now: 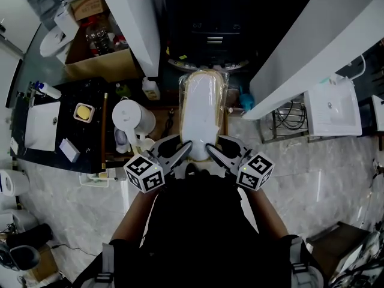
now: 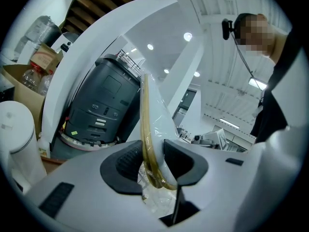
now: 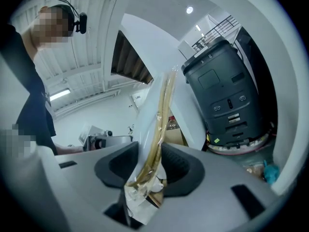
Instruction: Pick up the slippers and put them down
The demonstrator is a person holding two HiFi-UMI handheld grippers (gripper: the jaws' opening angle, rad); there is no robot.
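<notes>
The slippers (image 1: pixel 203 110) look soft, matt and white with tan edges, sealed in glossy, crinkled clear plastic film (image 2: pixel 155 204). The left tongs (image 2: pixel 153 161) and right tongs (image 3: pixel 149 164) are smooth matt grey plastic with black ribbed pads (image 2: pixel 126 161). The floor (image 1: pixel 312 173) is polished marbled stone.

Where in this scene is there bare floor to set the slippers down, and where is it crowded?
Bare tile lies right of the person, bordered by the wire rack and basin. A smaller bare patch lies left, beside the black counter. Crowded: the counter itself, and round the kettle by the slippers.
</notes>
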